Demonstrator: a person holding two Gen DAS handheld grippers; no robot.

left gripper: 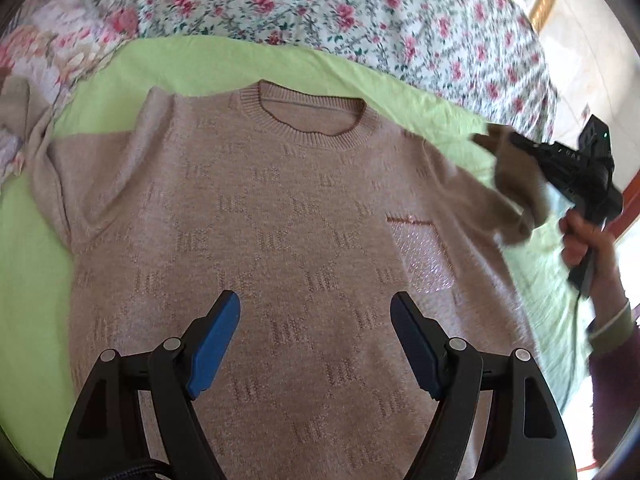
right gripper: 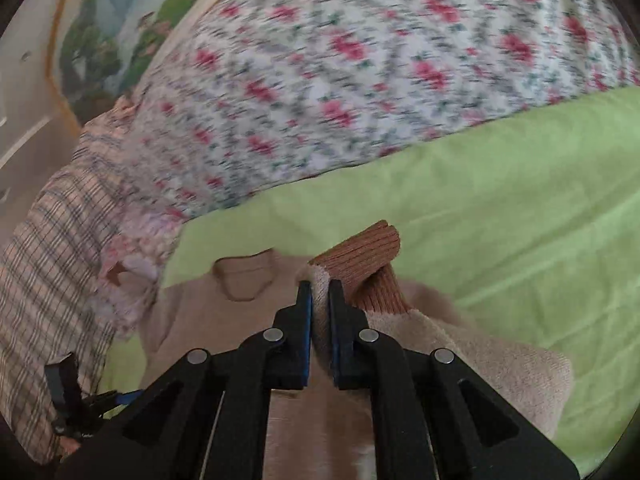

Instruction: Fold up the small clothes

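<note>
Left wrist view is showing a tan sweater (left gripper: 260, 220) lying face up and spread flat on a green sheet (left gripper: 36, 240), its round collar (left gripper: 312, 120) pointing away toward a floral quilt (left gripper: 320, 8). The left gripper (left gripper: 316, 344) is hanging just above the sweater's lower front, its blue pads (left gripper: 214, 344) standing wide apart with nothing between them. One sleeve is trailing off the sheet's edge onto the quilt on the far side. A shiny knitted pocket (left gripper: 424, 256) is sitting on the chest, on the side nearer the right gripper (left gripper: 520, 148). That gripper is pinching the other sleeve's cuff (left gripper: 508, 184) and lifting it clear of the sheet, so the sleeve is stretching up from the shoulder. A hand (left gripper: 580, 240) in a dark cuffed sleeve (left gripper: 612, 320) is gripping its handle.

Right wrist view is looking straight along the clenched jaws: they are pressing together on a fold of tan knit, and the ribbed brown cuff (right gripper: 368, 256) is sticking out just past the fingertips. Beyond it, the collar (right gripper: 244, 276) is lying on the green sheet (right gripper: 500, 200), with the quilt (right gripper: 360, 80) blurred behind. A plaid cloth (right gripper: 48, 280) is bunching at the left edge, and a framed landscape picture (right gripper: 108, 40) is hanging on the wall.
</note>
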